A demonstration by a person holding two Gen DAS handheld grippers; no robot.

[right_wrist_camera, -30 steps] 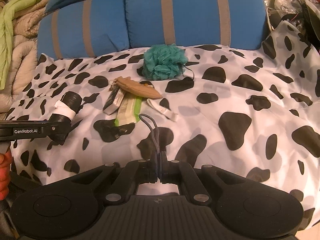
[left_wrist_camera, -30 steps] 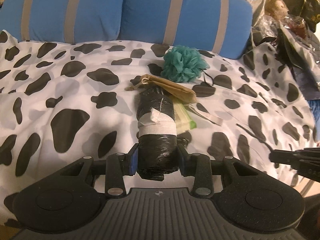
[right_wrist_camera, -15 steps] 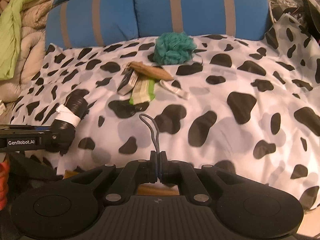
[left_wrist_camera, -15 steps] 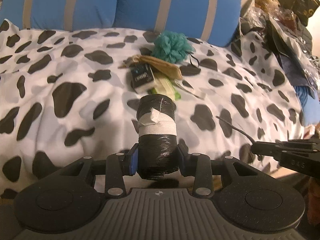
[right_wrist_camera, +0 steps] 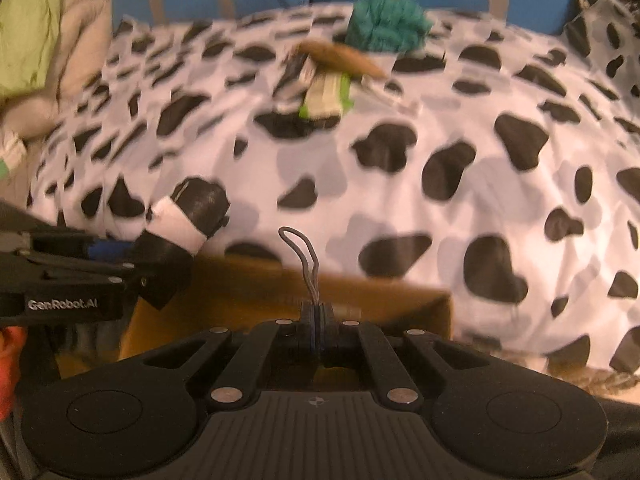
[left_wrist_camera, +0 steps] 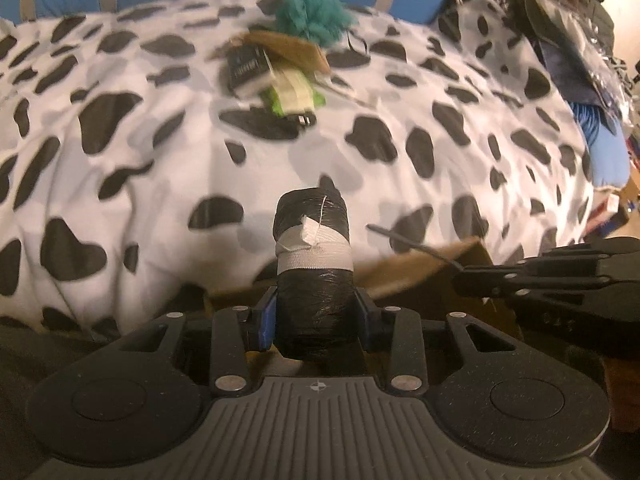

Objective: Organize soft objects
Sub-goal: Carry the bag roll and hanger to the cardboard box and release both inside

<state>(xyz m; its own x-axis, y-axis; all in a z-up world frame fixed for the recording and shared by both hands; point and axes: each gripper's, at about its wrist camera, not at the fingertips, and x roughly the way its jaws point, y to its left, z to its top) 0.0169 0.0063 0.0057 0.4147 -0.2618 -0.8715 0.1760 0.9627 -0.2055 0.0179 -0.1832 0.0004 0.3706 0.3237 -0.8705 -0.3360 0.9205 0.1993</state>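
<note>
The left tongs hold a black roll, the right tongs pinch a thin loop; both hang over a brown box at the bed's near edge.

Pulled back toward the near edge of the spotted cover, both grippers: left gripper with its black roll, right gripper with its grey loop. Now over a brown box, unseen earlier. Teal puff and packets now farther off.
</note>
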